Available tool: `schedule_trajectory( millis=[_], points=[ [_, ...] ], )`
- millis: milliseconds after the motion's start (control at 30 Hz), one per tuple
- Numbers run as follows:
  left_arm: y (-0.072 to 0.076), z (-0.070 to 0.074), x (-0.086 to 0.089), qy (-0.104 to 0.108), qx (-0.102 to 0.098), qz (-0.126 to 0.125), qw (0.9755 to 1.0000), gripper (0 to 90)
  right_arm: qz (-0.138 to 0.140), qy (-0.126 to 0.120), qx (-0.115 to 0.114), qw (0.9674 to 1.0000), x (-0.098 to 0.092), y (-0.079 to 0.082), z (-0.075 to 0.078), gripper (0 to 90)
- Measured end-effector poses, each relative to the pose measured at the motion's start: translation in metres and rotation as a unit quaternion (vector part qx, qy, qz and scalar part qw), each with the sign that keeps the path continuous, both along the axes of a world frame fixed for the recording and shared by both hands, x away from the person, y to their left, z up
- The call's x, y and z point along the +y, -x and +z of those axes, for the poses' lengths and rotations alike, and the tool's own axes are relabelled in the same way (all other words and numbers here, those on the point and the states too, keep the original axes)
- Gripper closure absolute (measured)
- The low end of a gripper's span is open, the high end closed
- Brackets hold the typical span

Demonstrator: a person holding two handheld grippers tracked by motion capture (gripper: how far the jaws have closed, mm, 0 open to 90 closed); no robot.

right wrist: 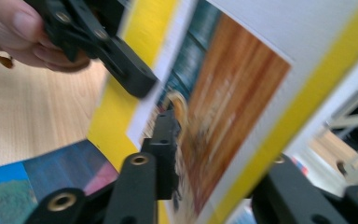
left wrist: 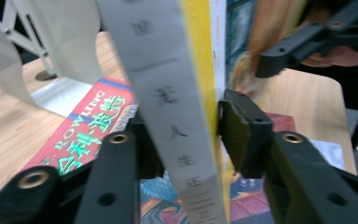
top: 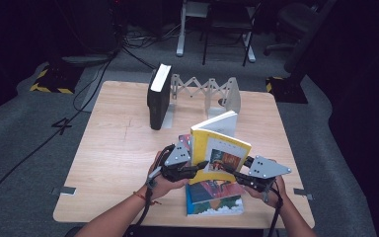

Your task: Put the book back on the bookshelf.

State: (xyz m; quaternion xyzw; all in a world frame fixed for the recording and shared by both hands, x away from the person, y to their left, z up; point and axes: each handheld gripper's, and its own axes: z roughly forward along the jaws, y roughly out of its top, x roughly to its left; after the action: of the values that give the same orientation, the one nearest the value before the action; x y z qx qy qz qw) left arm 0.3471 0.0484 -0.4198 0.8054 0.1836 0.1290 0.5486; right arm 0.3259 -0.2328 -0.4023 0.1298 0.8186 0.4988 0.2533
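With the yellow book (top: 220,150) held upright above the stacked books (top: 214,197) near the tabletop's (top: 118,148) front edge, left claw (top: 201,165) clamped on its spine and right claw (top: 229,169) loose around its cover, a firm left-hand squeeze seemed wise before carrying it to the rack (top: 205,94).

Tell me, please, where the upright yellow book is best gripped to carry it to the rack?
Probably by its grey spine edge, from the book's left: the yellow book stands upright, so its thin edge fits between the jaws, as with the left gripper now.
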Motion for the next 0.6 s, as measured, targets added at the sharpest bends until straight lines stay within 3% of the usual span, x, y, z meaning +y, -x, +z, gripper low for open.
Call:
schedule_trajectory(
  millis=[133,267,433,467,600],
  points=[
    [0.006,0.001,-0.002,0.0,-0.011,-0.009,0.9999,68.0,-0.017,-0.013,0.017,0.9996,-0.015,0.0,-0.002,65.8],
    [0.008,0.001,-0.002,-0.004,-0.019,-0.012,0.9997,73.0,-0.038,-0.016,0.017,0.999,-0.024,-0.003,-0.005,61.9],
    [0.012,0.001,-0.003,-0.01,-0.025,-0.015,0.9995,74.1,-0.08,-0.024,0.017,0.9963,-0.032,-0.013,-0.019,50.4],
    [0.014,0.001,-0.004,-0.011,-0.027,-0.015,0.9995,74.1,-0.082,-0.04,0.042,0.9949,-0.033,-0.019,-0.023,45.0],
    [0.014,0.001,-0.004,-0.011,-0.03,-0.016,0.9994,74.1,-0.071,-0.047,0.053,0.995,-0.026,-0.023,-0.027,37.0]
  ],
)
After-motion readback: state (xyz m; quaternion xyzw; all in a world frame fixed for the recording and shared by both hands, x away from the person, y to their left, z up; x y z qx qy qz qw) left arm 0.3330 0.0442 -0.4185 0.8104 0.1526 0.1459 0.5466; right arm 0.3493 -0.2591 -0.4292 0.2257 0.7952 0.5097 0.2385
